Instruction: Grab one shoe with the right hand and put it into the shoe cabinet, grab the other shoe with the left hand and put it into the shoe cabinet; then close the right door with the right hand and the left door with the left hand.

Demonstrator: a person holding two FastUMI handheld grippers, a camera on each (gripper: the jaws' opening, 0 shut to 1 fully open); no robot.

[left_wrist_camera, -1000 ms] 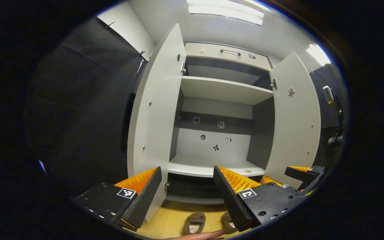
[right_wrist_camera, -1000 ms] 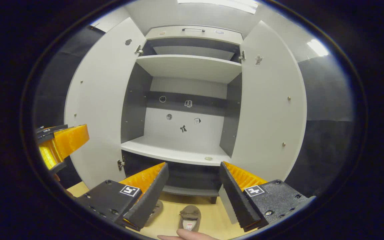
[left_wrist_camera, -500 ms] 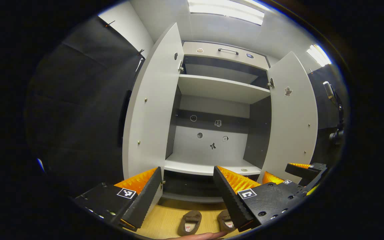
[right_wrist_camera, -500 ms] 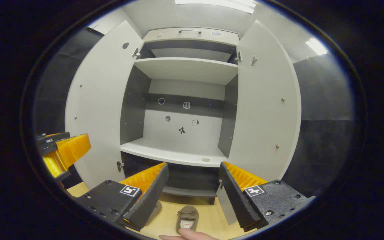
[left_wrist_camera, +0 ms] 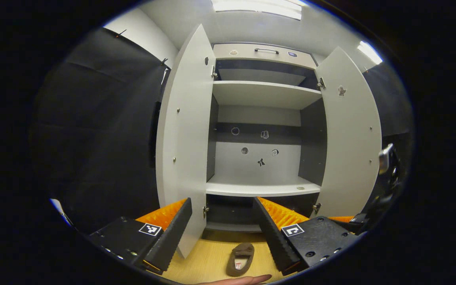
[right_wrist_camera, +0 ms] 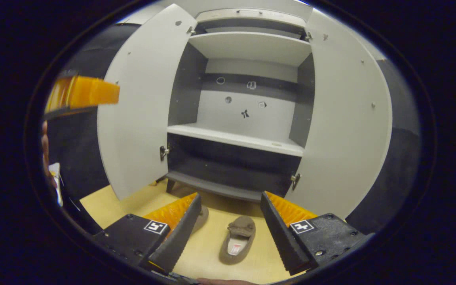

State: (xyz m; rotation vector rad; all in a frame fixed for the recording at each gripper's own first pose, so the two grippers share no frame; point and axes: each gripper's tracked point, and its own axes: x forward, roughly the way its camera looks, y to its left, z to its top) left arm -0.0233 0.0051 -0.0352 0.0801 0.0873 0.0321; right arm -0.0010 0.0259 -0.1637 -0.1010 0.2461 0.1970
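- Right gripper, bottom centre of the right gripper view: fingers spread wide, nothing between them, tilted down toward the floor.
- Brown slipper, lower centre between those fingers, lying on the light wood floor with its toe toward the cabinet; a second slipper partly hidden behind the left-hand finger, just beside the first.
- Left gripper, bottom centre of the left gripper view: fingers likewise parted and empty; one slipper at the bottom edge between them.
- Step in hand, as judged: approach to the first grasp; both slippers untouched on the floor. Next move calls for lowering the right gripper over the nearer slipper and closing across its sides.
- Shoe cabinet, mid-frame: left door and right door swung fully open, white middle shelf bare save a small flat disc.
- Seen in the right gripper view alone: the dark bottom shelf and both slippers together. Seen in the left gripper view alone: the top drawer with handle and ceiling lights, upper frame.
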